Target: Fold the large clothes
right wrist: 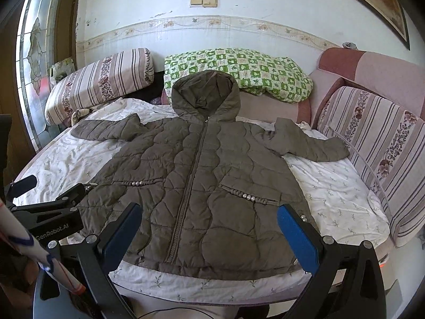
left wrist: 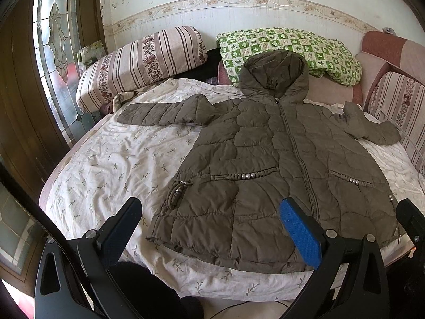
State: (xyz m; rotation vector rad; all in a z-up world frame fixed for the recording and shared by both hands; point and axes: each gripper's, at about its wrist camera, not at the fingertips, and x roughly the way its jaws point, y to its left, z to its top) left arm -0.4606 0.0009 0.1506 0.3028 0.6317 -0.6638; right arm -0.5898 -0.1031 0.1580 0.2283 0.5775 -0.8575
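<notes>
Left wrist view shows your left claw [left wrist: 209, 210] spread wide over the near hem, gripping nothing; your right claw [right wrist: 209, 215] likewise (both empty). Beyond, the jacket [left wrist: 268, 159] lies flat on the bed [left wrist: 111, 164], hood [left wrist: 273, 77] toward the far pillows [left wrist: 140, 63].

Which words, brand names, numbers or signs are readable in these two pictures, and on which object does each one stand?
"GenRobot.AI": white letters on the black body of the left gripper, seen in the right wrist view.
Green checked quilt: its squares carry small printed marks, too blurred to read.
Framed picture on the wall: no legible text.
Quilted jacket: no label or brand visible.
</notes>
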